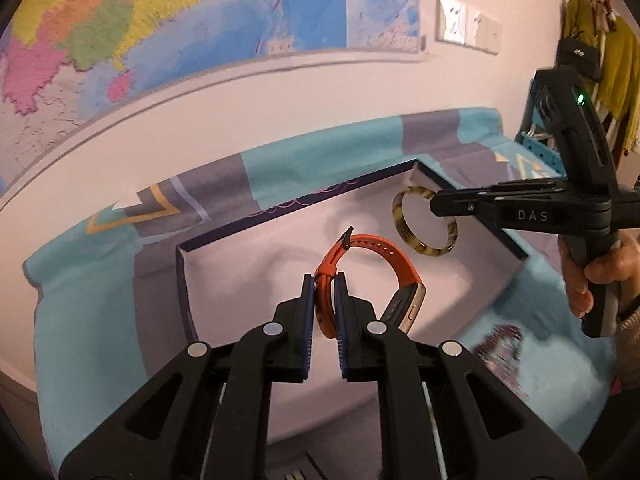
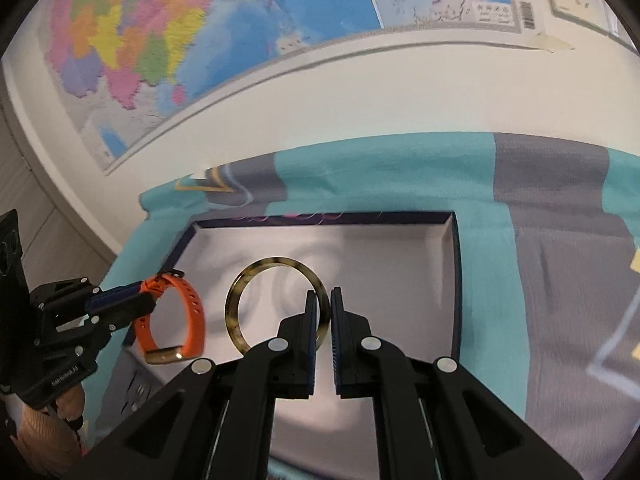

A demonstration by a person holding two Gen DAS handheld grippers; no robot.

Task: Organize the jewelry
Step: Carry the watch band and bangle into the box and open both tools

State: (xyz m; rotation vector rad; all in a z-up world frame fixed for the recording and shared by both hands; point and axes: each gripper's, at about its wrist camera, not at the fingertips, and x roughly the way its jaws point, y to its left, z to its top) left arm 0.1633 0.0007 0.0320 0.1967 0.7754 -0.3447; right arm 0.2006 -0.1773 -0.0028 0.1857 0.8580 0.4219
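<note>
My left gripper (image 1: 325, 286) is shut on the strap of an orange watch (image 1: 374, 252) with a gold case, held above the open shallow box (image 1: 248, 276). It also shows in the right wrist view (image 2: 146, 294), where the watch (image 2: 192, 320) hangs at the box's left edge. My right gripper (image 2: 324, 300) is shut on the rim of a tortoiseshell bangle (image 2: 240, 296), held above the pale floor of the box (image 2: 400, 264). In the left wrist view the bangle (image 1: 404, 226) hangs from the right gripper (image 1: 434, 200) over the box's far right corner.
The box has dark blue walls and lies on a teal and grey cloth (image 2: 540, 208) over the table. A white wall with a coloured map (image 1: 160, 20) stands behind. Sockets (image 1: 468, 24) and hanging clothes (image 1: 612, 64) are at the right.
</note>
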